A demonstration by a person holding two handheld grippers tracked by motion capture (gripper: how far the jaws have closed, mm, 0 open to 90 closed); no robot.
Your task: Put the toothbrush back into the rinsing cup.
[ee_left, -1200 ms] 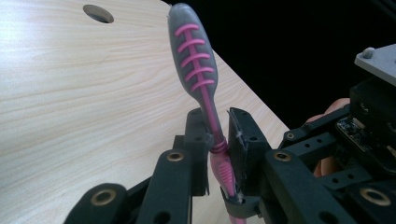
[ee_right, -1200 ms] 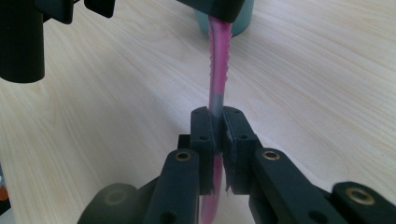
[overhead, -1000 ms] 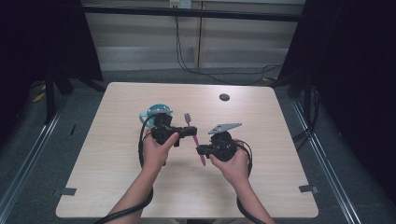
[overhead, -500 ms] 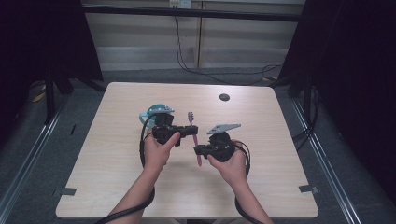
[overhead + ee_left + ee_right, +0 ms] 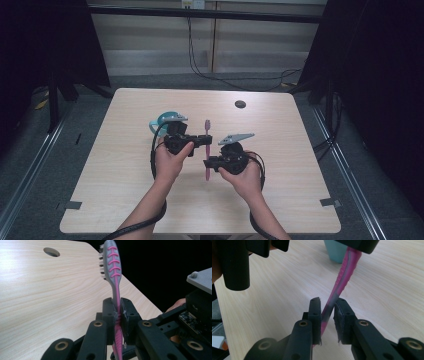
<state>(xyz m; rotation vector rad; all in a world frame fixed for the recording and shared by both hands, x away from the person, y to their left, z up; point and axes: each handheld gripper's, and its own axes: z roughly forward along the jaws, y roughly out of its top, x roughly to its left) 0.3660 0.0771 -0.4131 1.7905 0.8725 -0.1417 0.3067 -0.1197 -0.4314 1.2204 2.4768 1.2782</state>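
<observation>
A pink and grey toothbrush (image 5: 207, 131) hangs above the table between both hands, its bristle head pointing to the far side. My left gripper (image 5: 202, 141) is shut on the middle of its handle (image 5: 115, 293), pads pressed on both sides (image 5: 117, 312). My right gripper (image 5: 207, 164) is at the handle's lower end. Its jaws have just been opening, and the toothbrush handle (image 5: 344, 272) stands between them with a gap on one side (image 5: 327, 307). The left gripper's body shows dark at the top of the right gripper view.
A teal cup (image 5: 161, 121) stands on the table just behind the left gripper; it is also the teal cup (image 5: 335, 251) at the top of the right gripper view. A round cable hole (image 5: 240, 104) sits near the wooden table's (image 5: 125, 200) far edge.
The toothbrush's head has swung a little to the right, so it now lies straighter from near to far. Both hands have kept their place.
</observation>
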